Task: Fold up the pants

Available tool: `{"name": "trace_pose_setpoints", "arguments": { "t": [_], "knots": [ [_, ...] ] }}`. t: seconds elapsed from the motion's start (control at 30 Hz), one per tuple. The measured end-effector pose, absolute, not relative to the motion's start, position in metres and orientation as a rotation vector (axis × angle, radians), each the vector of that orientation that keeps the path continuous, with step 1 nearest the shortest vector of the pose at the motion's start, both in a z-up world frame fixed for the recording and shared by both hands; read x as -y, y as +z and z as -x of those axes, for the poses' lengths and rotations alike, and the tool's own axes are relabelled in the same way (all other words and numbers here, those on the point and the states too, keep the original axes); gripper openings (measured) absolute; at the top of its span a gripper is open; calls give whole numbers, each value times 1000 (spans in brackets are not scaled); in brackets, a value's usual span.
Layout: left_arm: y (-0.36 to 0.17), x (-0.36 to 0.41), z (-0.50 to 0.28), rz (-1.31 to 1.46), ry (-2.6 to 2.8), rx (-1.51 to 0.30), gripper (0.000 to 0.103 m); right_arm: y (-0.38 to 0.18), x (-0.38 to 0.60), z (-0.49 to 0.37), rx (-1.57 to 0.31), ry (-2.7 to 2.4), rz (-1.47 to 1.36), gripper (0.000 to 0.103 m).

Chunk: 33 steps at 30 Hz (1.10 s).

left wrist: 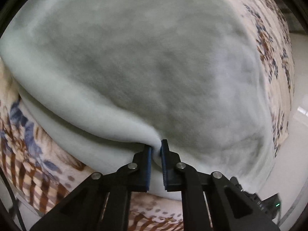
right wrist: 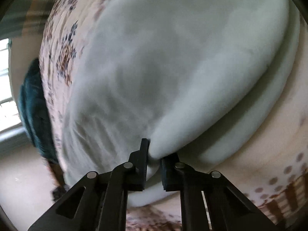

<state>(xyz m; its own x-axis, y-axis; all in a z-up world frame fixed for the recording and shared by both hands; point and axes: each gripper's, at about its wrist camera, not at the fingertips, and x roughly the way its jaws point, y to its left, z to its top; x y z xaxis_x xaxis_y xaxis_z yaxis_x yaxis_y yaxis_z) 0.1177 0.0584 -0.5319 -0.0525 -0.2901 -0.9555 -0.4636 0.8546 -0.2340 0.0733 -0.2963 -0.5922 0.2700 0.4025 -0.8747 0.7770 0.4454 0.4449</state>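
The pants (left wrist: pixel 144 61) are pale grey-green fleece and fill most of the left wrist view, spread over a patterned bedspread. My left gripper (left wrist: pixel 156 147) is shut on a pinched fold of the pants at their near edge. In the right wrist view the same pants (right wrist: pixel 173 57) lie in doubled layers. My right gripper (right wrist: pixel 155 150) is shut on a bunched fold of them, lifted a little off the bed. Both views are motion-blurred.
The bedspread (left wrist: pixel 32 154) is cream with brown and blue flowers and checks, and it also shows in the right wrist view (right wrist: pixel 284 173). A dark teal cloth (right wrist: pixel 34 105) hangs at the bed's left edge. Pale floor (left wrist: pixel 294 154) lies beyond the bed's right edge.
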Motion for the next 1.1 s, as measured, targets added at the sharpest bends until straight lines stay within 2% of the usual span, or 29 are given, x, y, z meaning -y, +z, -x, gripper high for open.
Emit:
{"name": "trace_pose_setpoints", "arguments": {
  "t": [0.13,0.4,0.5,0.57,0.6,0.63,0.67,0.7,0.73,0.77,0.8,0.83,0.9,0.97,1.03,1.1],
  "knots": [
    [-519,-56,-106,556,133,-1636,7,-567,286,-76,-1367,-379,-1005,10],
    [-496,-64,-90,533,100,-1621,7,-539,281,-55,-1358,-349,-962,9],
    [-509,-66,-86,512,100,-1643,7,-537,277,-49,-1373,-336,-946,9],
    [-526,-65,-87,506,117,-1687,11,-554,274,-57,-1433,-320,-921,10],
    [-529,-65,-88,499,120,-1702,13,-566,275,-64,-1473,-320,-918,16],
    [-523,-62,-90,440,124,-1712,15,-571,278,-65,-1503,-326,-914,27],
    [-514,-52,-94,352,135,-1702,16,-574,283,-65,-1543,-340,-905,31],
    [-496,-39,-96,199,138,-1651,21,-570,288,-65,-1538,-341,-905,32],
    [-484,-27,-97,93,129,-1604,33,-565,291,-65,-1535,-345,-880,43],
    [-470,-13,-96,-6,108,-1557,36,-558,294,-66,-1537,-358,-833,54],
    [-459,-1,-96,-68,79,-1521,38,-545,301,-67,-1521,-374,-778,75],
    [-452,8,-96,-94,57,-1507,39,-535,308,-66,-1498,-388,-756,81],
    [-442,24,-96,-125,10,-1509,41,-519,327,-63,-1475,-436,-724,81],
    [-429,36,-91,-137,-42,-1516,49,-512,351,-58,-1450,-489,-747,81],
    [-416,53,-89,-150,-86,-1503,69,-511,386,-48,-1436,-572,-803,81],
    [-399,78,-88,-156,-139,-1471,79,-512,418,-38,-1396,-631,-889,81]
  ]
}}
